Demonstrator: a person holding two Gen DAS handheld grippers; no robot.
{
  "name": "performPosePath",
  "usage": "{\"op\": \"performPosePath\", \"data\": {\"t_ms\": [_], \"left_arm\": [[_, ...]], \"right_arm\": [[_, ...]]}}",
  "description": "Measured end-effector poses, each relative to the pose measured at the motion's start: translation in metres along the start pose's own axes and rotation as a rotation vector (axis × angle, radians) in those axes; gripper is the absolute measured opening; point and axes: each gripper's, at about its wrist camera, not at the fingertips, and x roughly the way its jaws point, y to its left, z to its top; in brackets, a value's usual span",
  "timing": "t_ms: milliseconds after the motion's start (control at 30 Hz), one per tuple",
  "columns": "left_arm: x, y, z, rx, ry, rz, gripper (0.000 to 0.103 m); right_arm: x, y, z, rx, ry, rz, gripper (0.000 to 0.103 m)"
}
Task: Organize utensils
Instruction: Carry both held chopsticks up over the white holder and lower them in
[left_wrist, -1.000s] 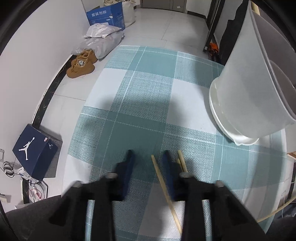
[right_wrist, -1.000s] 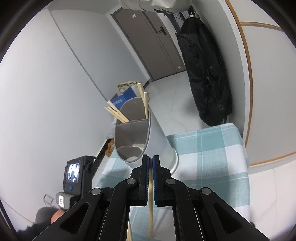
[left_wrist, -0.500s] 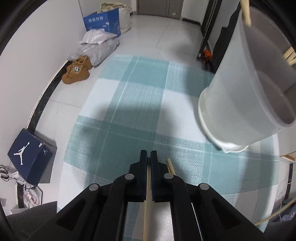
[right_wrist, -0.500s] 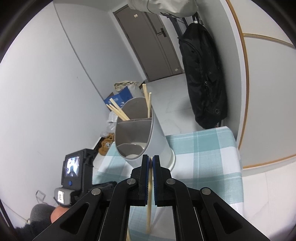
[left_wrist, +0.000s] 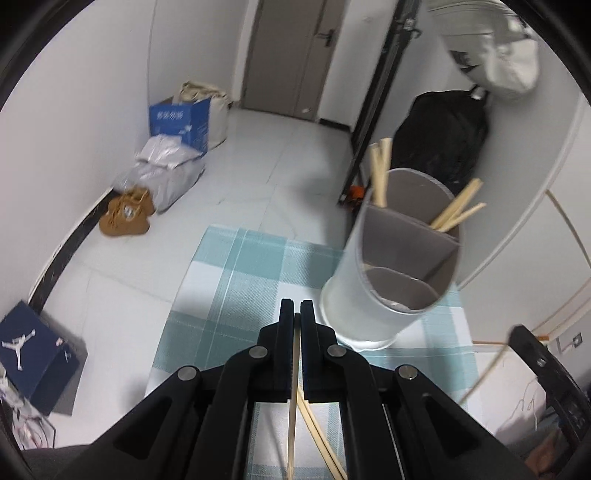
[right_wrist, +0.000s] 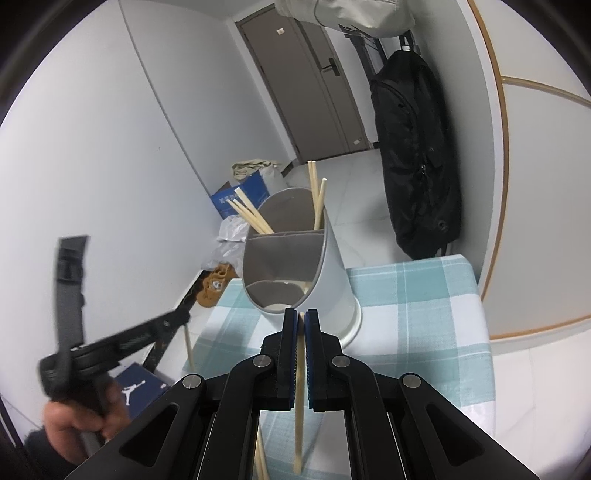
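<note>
Jaws pinched tight on both sides: left gripper (left_wrist: 296, 314) and right gripper (right_wrist: 301, 321) each clamp one chopstick (right_wrist: 300, 398) above the checked worktop (right_wrist: 413, 295). Just ahead stands the divided holder (right_wrist: 295, 258); best tip each stick upright, clear the rim, then let go.

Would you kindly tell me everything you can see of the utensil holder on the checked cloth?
The utensil holder is a tall round cup, white outside and grey inside, seemingly plastic, with a wider foot. It stands upright on the teal-and-white checked cloth. Inner walls divide it into compartments: the near one looks empty, while the far ones hold pale wooden chopsticks leaning out past the rim. Neither gripper touches it.
</note>
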Motion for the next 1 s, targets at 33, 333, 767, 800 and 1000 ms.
{"op": "performPosePath", "data": {"t_ms": [33, 333, 767, 800, 1000], "left_arm": [[-0.006, -0.002, -0.001, 0.006, -0.016, -0.014, 0.000], [-0.030, -0.015, 0.001, 0.100, -0.057, -0.060, 0.000], [-0.047, -0.026, 0.005, 0.182, -0.073, -0.074, 0.000], [-0.050, -0.026, 0.007, 0.181, -0.081, -0.079, 0.000], [-0.063, -0.031, 0.020, 0.173, -0.108, -0.097, 0.000]], "right_arm": [[-0.001, 0.002, 0.000, -0.001, -0.005, 0.002, 0.003], [-0.011, 0.018, -0.002, -0.048, -0.073, -0.014, 0.003], [-0.017, 0.033, -0.002, -0.070, -0.107, -0.019, 0.003], [-0.018, 0.033, -0.002, -0.066, -0.109, -0.016, 0.003], [-0.021, 0.036, 0.006, -0.087, -0.121, -0.024, 0.003]]}}
